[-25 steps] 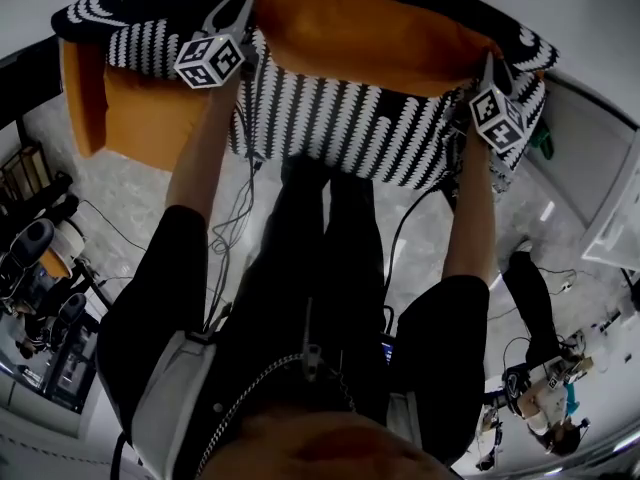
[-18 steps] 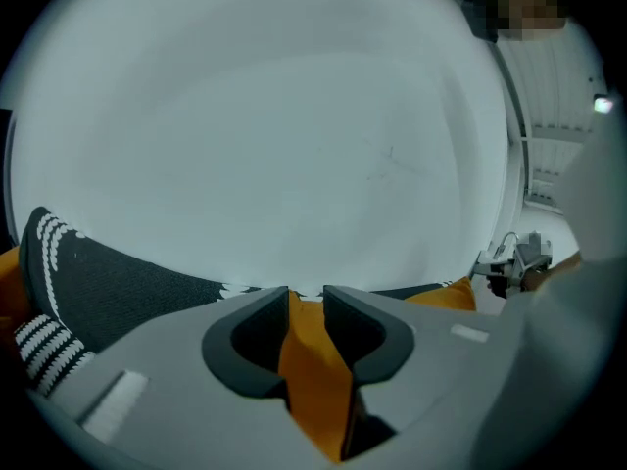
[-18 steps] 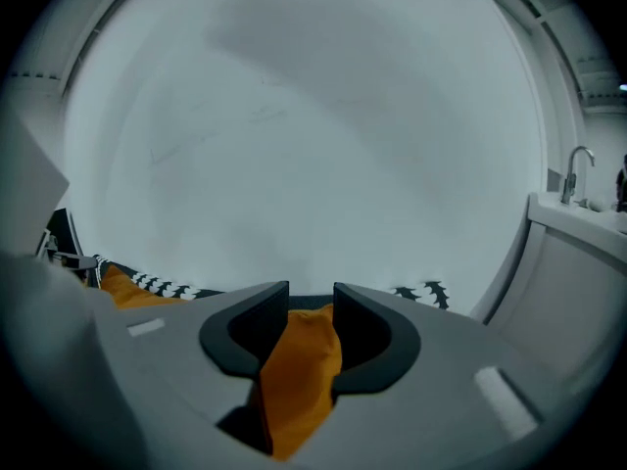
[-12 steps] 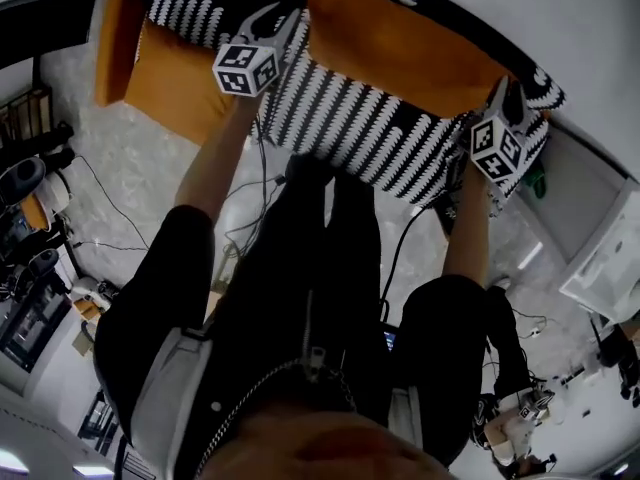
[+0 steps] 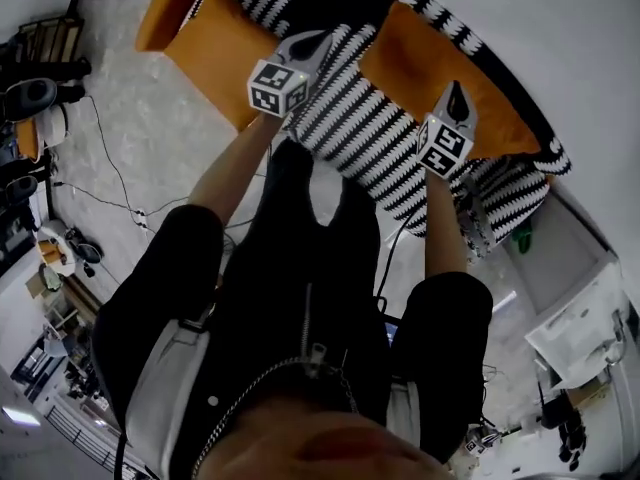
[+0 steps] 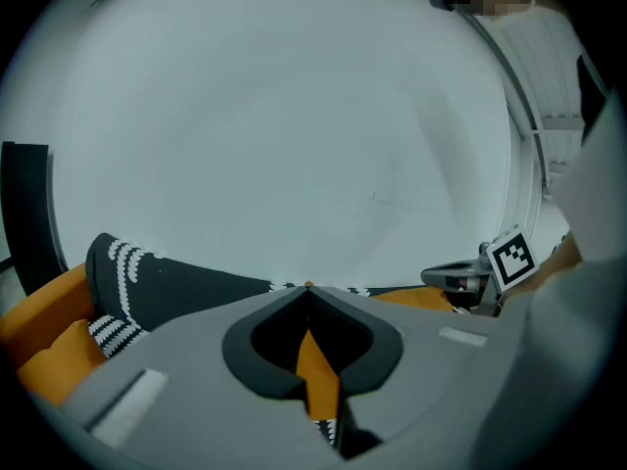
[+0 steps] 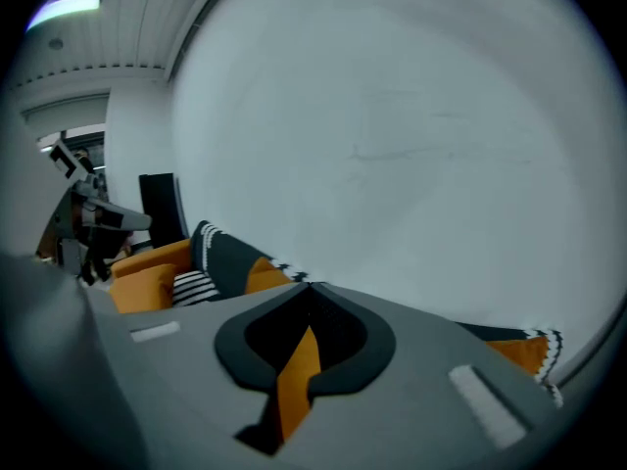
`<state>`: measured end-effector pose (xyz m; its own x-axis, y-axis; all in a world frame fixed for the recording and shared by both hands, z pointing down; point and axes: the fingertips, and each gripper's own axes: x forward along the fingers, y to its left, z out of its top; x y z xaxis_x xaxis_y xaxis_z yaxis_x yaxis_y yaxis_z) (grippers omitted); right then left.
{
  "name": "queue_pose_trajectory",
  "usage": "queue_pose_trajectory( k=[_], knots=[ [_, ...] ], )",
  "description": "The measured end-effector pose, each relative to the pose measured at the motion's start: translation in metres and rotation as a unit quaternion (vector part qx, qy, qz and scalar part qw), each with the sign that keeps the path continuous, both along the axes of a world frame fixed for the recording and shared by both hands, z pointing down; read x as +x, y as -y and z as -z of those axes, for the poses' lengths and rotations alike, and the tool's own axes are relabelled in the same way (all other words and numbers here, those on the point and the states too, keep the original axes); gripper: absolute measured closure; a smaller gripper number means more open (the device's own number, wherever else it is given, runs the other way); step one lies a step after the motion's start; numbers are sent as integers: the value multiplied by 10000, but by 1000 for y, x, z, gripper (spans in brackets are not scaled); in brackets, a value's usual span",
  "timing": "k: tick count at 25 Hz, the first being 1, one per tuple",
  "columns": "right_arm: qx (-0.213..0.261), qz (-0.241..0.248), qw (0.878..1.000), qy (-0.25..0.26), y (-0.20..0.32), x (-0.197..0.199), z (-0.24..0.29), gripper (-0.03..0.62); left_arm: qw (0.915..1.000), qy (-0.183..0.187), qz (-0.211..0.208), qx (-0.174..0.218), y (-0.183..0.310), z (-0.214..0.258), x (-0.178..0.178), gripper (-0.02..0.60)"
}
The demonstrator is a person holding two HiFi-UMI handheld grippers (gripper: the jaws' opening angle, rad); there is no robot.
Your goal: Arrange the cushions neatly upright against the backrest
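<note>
A black-and-white patterned sofa [image 5: 372, 140] holds a wide orange cushion [image 5: 432, 68] leaning on its backrest [image 5: 430, 3]. A second orange cushion [image 5: 212, 40] sits at the left end. My left gripper [image 5: 318, 38] hovers over the seat just left of the wide cushion, shut and holding nothing. The right gripper [image 5: 456, 90] points at that cushion's front face, also shut and empty. In the left gripper view the jaw tips [image 6: 309, 286] meet, with orange cushion showing through the slit. The right gripper view shows the same at its tips [image 7: 310, 284].
A plain white wall [image 6: 294, 116] rises behind the sofa. Cables [image 5: 110, 183] and equipment [image 5: 30, 98] lie on the floor to the left. A white cabinet [image 5: 585, 338] stands at the lower right, and a green object [image 5: 522, 236] sits by the sofa's right end.
Both grippers have left the wide cushion's top corners and come closer together. Their jaws have shut. The head view has swung, so the sofa now lies diagonally.
</note>
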<state>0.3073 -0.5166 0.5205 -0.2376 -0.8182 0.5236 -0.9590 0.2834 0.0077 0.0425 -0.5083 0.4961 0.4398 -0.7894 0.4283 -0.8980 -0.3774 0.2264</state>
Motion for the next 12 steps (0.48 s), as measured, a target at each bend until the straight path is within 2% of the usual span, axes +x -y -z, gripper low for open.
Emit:
queue_pose_trajectory(
  k=[2,5,9,12],
  knots=[
    [-60,495,9987,61,-13,-48,-3,591,9999,4,94,-36,-15,-3,-18,571],
    [-121,925,9955,162,-32,-112,-6,591,9998,-60,183,-106,-37,-14,-52,571],
    [-205,1151,9929,228,-53,-219,-7,591,9997,-40,178,-162,-61,-26,-136,571],
    [-227,1190,9922,284,-95,-295,-15,591,9998,201,-83,-9,-96,-36,-200,571]
  ],
)
